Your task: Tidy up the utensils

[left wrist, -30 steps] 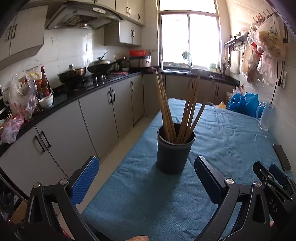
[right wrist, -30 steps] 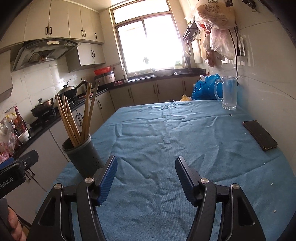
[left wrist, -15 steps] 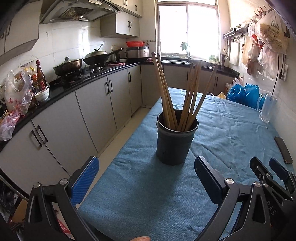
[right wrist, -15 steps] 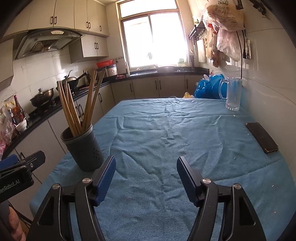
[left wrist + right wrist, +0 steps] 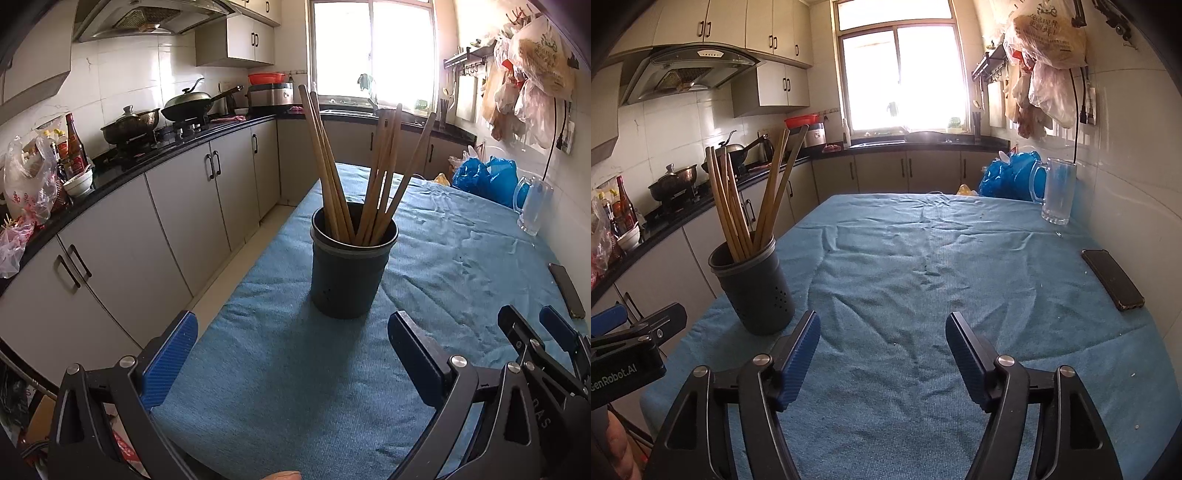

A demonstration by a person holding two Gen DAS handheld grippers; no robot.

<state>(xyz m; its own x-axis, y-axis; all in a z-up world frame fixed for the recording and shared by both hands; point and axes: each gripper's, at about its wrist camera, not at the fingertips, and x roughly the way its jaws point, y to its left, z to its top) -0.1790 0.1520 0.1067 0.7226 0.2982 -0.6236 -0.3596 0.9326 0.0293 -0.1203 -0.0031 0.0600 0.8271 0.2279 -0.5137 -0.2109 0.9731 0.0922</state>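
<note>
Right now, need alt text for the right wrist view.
The open right gripper hovers empty over a table covered in blue cloth. A dark holder of wooden chopsticks stands at its left, a black phone and a glass mug lie near the right wall.

We see wooden chopsticks (image 5: 332, 177) in a dull dark plastic holder (image 5: 349, 273). Under it, the blue tablecloth (image 5: 923, 266) looks soft and wrinkly. At two o'clock stands a shiny glass mug (image 5: 1057, 192).
</note>
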